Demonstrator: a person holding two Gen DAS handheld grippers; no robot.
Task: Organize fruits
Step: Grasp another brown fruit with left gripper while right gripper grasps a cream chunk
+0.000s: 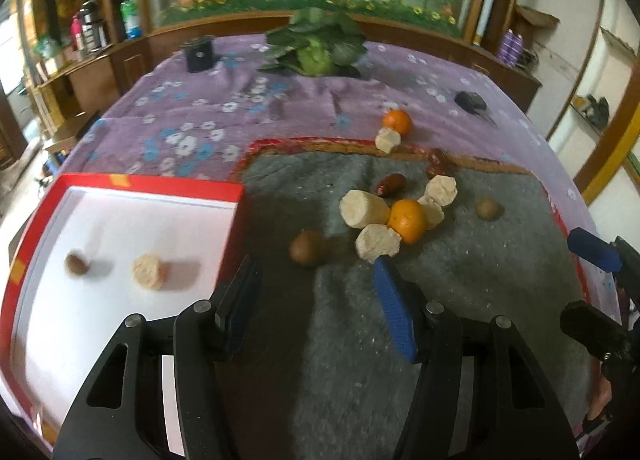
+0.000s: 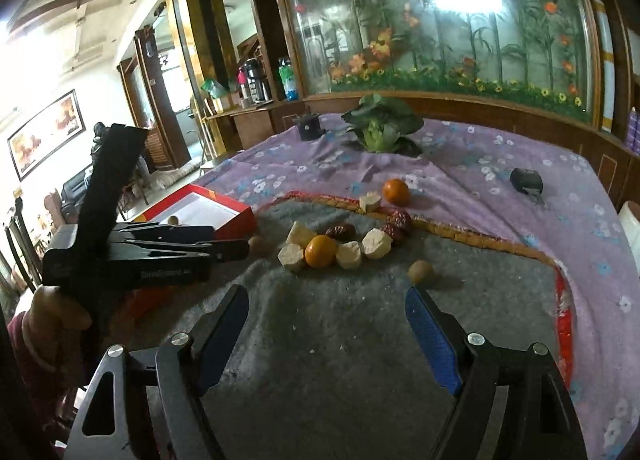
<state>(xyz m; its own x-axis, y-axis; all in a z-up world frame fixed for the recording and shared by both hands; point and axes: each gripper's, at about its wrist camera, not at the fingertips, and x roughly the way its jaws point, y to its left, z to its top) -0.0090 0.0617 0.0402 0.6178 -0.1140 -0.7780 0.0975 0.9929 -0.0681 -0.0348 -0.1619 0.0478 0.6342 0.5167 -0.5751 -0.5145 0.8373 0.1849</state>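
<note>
- Left wrist view: the left gripper (image 1: 316, 284) hangs over the grey mat (image 1: 460, 292), jaws apart with nothing between the pads.
- Just ahead of its fingertips lies a brown kiwi (image 1: 307, 248), blurred, near the corner of the red box (image 1: 236, 196).
- Inside the box, on its white floor, sit a small brown fruit (image 1: 77, 264) and a pale chunk (image 1: 149, 271), a little apart.
- Further out on the mat a cluster: an orange (image 1: 408, 221) touching pale chunks around it, with a dark date (image 1: 391, 184) behind.
- A second orange (image 1: 397, 122) lies on the purple cloth (image 1: 200, 116) beyond the mat's edge, beside another pale chunk.
- A round tan fruit (image 1: 489, 208) rests alone to the right of the cluster.
- Right wrist view: the right gripper (image 2: 327, 306) is released wide over bare mat, nothing between its pads.
- The cluster with its orange (image 2: 320, 251) lies ahead; the tan fruit (image 2: 420, 271) is just beyond the right finger.
- The left gripper (image 2: 236, 250) reaches in from the left, the box (image 2: 236, 220) behind it.
</note>
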